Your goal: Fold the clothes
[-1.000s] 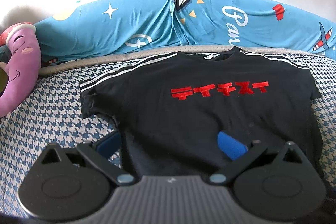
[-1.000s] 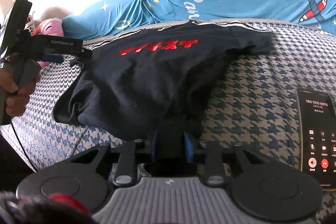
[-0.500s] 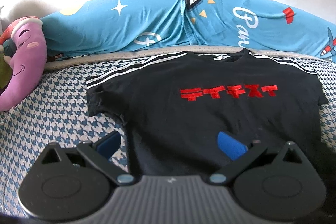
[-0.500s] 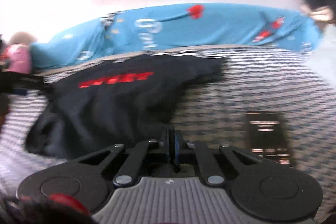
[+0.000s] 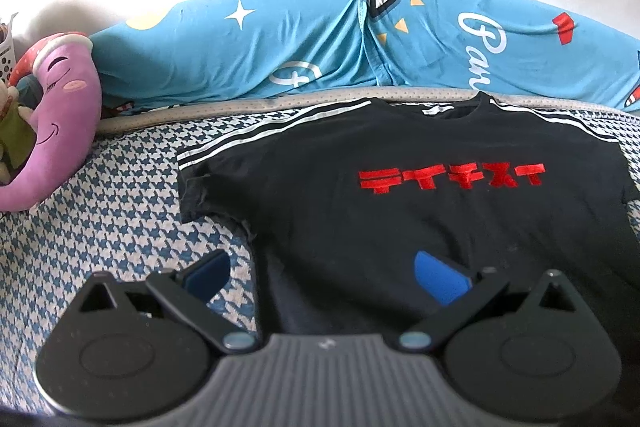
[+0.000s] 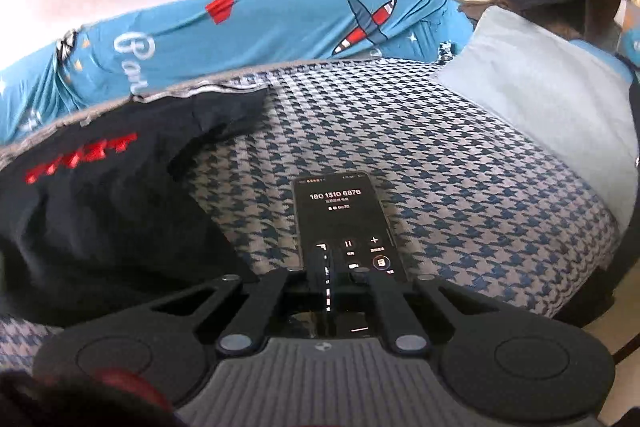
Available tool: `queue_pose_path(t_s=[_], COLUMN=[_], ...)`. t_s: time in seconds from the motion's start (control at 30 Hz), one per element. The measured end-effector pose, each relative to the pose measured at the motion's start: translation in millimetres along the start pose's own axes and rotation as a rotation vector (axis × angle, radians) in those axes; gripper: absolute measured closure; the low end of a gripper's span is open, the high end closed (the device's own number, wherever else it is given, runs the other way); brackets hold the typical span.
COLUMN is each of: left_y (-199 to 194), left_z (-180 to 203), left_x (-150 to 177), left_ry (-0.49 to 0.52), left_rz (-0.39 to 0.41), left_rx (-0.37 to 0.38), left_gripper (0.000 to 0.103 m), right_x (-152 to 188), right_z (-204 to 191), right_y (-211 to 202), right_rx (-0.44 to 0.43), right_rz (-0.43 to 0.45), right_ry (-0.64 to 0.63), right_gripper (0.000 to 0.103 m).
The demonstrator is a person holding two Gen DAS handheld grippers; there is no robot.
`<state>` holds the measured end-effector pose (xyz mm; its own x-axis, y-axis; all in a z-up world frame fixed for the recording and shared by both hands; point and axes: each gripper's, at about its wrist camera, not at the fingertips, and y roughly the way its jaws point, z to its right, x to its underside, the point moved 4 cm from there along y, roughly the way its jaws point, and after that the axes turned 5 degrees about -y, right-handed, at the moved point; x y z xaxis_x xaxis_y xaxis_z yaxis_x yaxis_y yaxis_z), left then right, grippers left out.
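Two views: on the left wrist, the left gripper (image 5: 322, 273) gapes empty over the black T-shirt (image 5: 400, 211), collar at 12 o'clock on the bed (image 5: 100, 211); on the right, the right gripper (image 6: 327, 267), pinched closed and empty, has it at 9 o'clock.

A home bedroom: a bed (image 5: 104, 211) with a houndstooth cover, a blue cartoon-print duvet (image 5: 312, 43) bunched against the plain wall, a purple plush toy (image 5: 60, 115), and a phone (image 6: 340, 211) lying nearby.
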<state>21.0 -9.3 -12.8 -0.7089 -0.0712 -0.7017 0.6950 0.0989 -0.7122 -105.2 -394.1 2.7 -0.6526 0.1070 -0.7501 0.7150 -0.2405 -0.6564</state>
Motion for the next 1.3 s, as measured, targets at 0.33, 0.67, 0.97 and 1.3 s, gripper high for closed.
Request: queue_pose_path(t_s=[0.33,0.67,0.97,1.3], left_y=[-3,-2,0,6], left_z=[9,17,27,27], left_x=[1,3,6,5], left_ry=[0.008,0.019,0.043,0.043], left_rz=[0.001,-0.019,-0.025,-0.042], left_rx=[0.027,0.063,0.079,0.076], left_gripper=[0.0,0.0,0.0,0.0], right_x=[-9,-30,-58,-65], right_z=[-26,-61,-84,-98], right_y=[-1,22,67,117], right_rx=[-0.23,-0.338,-0.346,-0.362], right_rz=[0.064,0.11,0.107,0.012], right_ry=[0.013,-0.054,-0.07,-0.066], right_gripper=[0.098,0.087,0.071,0.094])
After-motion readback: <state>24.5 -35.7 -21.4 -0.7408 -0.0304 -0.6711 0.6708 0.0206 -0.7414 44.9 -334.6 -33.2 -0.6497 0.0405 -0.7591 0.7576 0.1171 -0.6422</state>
